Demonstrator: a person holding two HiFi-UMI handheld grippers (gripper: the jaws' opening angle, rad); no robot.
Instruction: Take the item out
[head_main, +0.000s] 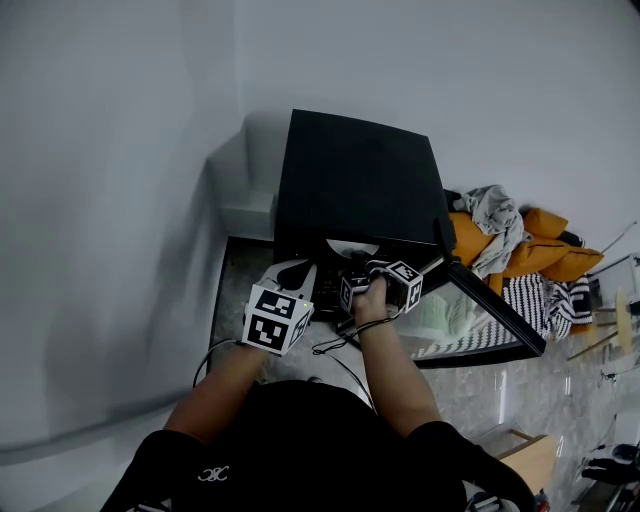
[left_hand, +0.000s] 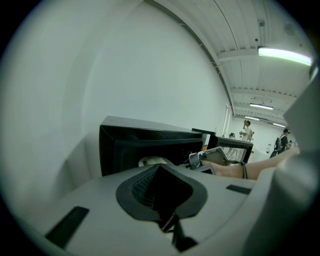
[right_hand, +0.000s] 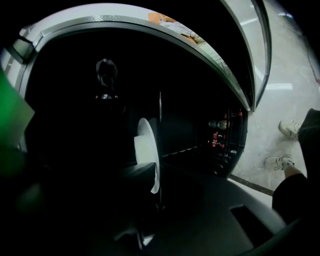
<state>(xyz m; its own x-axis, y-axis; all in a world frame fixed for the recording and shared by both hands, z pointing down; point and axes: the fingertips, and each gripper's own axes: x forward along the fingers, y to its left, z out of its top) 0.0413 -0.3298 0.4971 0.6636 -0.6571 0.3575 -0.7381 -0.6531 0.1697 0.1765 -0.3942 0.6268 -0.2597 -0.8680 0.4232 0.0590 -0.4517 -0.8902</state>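
A black microwave oven (head_main: 355, 180) stands against the white wall with its door (head_main: 485, 325) swung open to the right. A white plate (head_main: 352, 247) lies inside the cavity. My right gripper (head_main: 365, 278) reaches into the opening. In the right gripper view the plate (right_hand: 145, 145) appears edge-on between the dark jaws of the right gripper (right_hand: 157, 200), which are shut on its rim. My left gripper (head_main: 292, 272) hangs in front of the oven's left side with its jaws together and nothing in them. In the left gripper view the plate (left_hand: 155, 161) shows inside the oven (left_hand: 145, 137), beyond the left gripper (left_hand: 162, 200).
The oven sits on a grey speckled counter (head_main: 232, 290). Orange and striped fabrics (head_main: 530, 255) are piled to the right. A thin cable (head_main: 215, 355) trails below my left arm. The control panel (right_hand: 220, 135) lines the cavity's side. Feet in shoes (right_hand: 280, 160) stand on the floor.
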